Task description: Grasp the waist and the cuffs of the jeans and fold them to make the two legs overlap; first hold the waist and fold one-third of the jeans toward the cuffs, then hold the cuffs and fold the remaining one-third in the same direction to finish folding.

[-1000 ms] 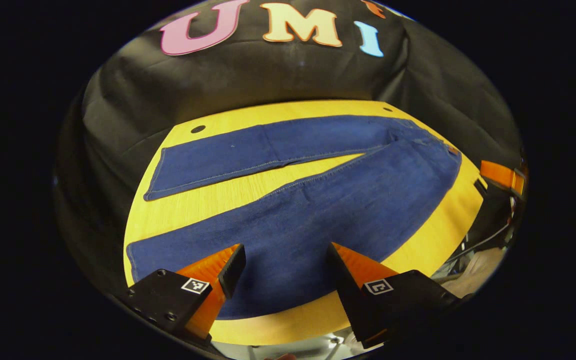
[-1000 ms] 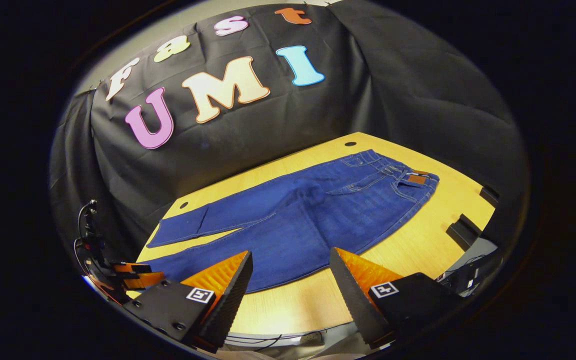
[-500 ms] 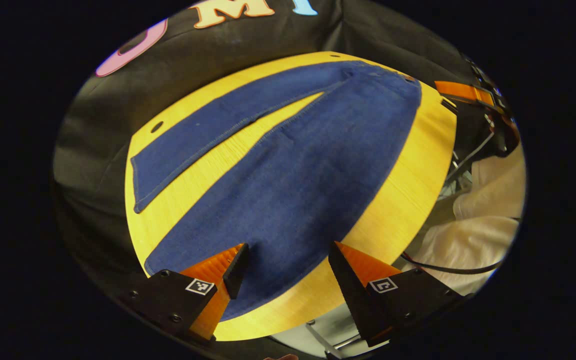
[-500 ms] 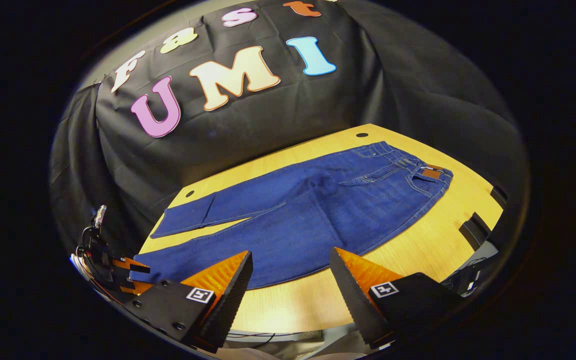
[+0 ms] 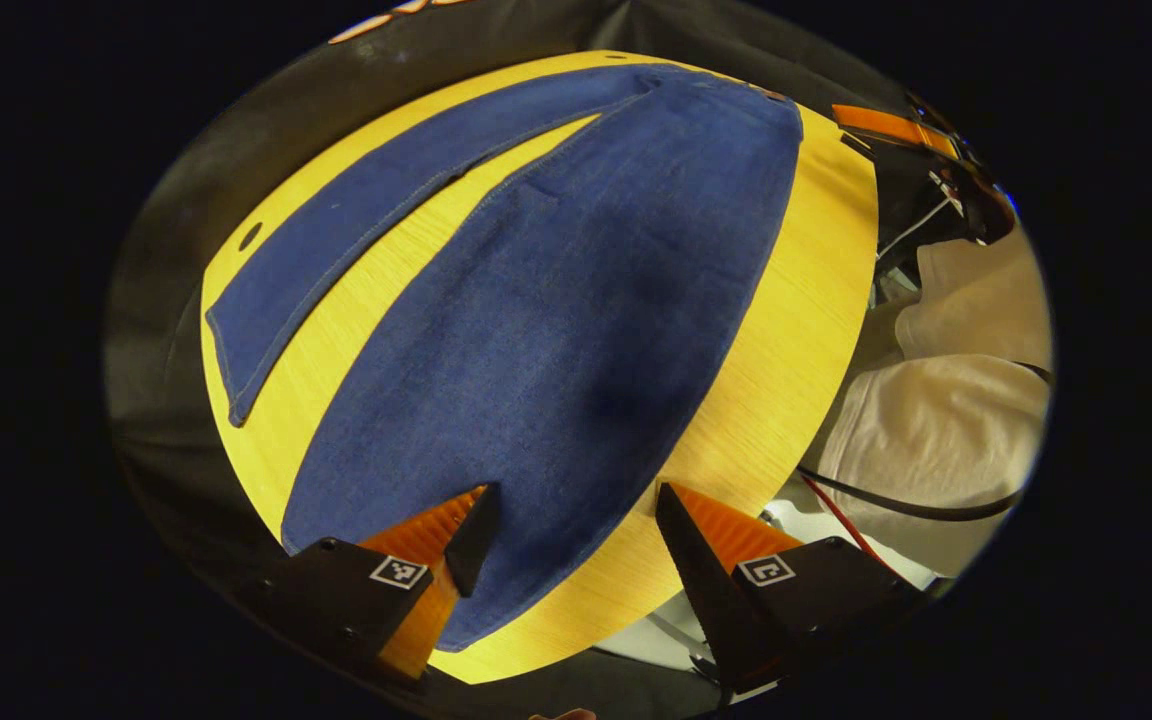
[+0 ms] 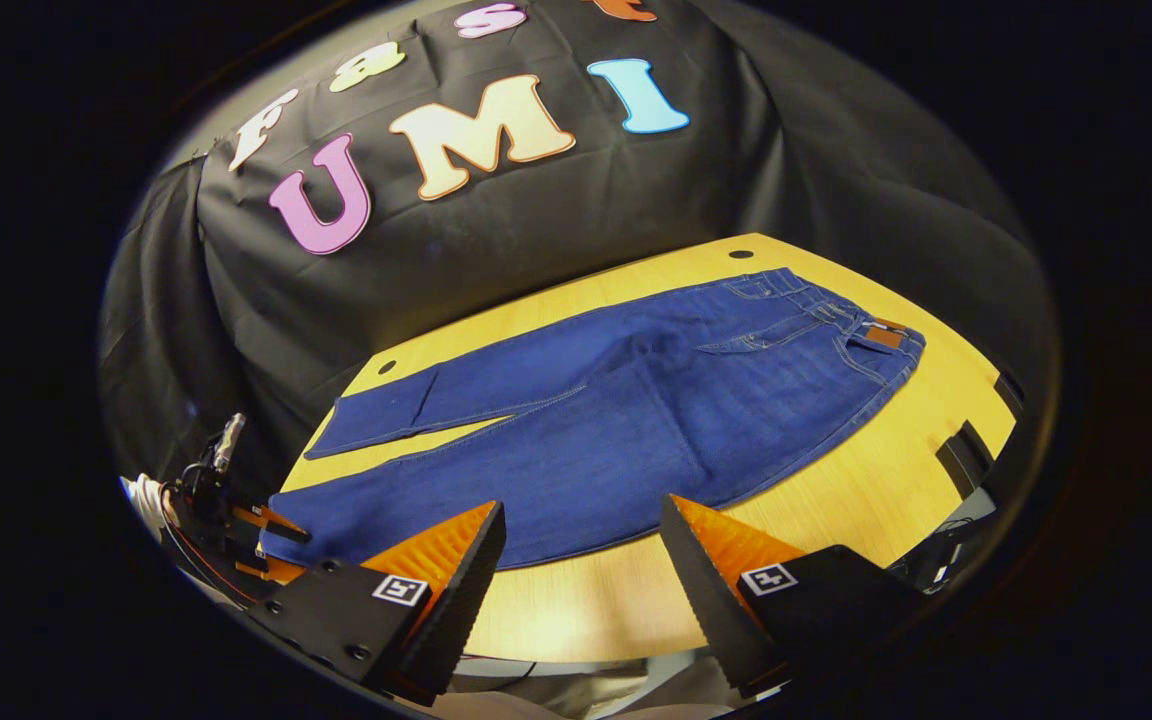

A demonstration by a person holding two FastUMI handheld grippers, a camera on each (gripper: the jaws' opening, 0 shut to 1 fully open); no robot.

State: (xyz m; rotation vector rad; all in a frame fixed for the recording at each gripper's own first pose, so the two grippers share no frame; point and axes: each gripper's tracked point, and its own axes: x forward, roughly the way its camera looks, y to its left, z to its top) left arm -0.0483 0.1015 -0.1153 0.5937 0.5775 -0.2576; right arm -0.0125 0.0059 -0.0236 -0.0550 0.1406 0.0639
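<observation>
The jeans point(image 6: 626, 420) lie flat on the wooden desk point(image 6: 836, 500), legs spread in a narrow V, nothing folded yet. In the right gripper view their long axis runs from the cuffs at about 8 o'clock up to the waist point(image 6: 866, 335) at about 2 o'clock. The far leg point(image 5: 356, 230) angles away from the near leg point(image 5: 536, 360), with a wedge of bare desk between them.

The left gripper point(image 5: 566, 520) hovers over the near leg's cuff end; its jaws stand wide apart, holding nothing, with the denim's lower edge running between them toward 12 o'clock. The right gripper point(image 6: 581, 545) hangs near the desk's front edge, jaws likewise spread and empty, and the waist is well off toward 2 o'clock. So the left is the nearer one for the cuffs, and the right, I'd judge, has farther to travel to reach the waistband.

A brown patch point(image 6: 884, 336) sits on the waistband (too small to read any brand). Each gripper body carries a small square marker, a pattern, not words. A pale sleeve point(image 5: 946, 420) shows at 3 o'clock in the left gripper view.
</observation>
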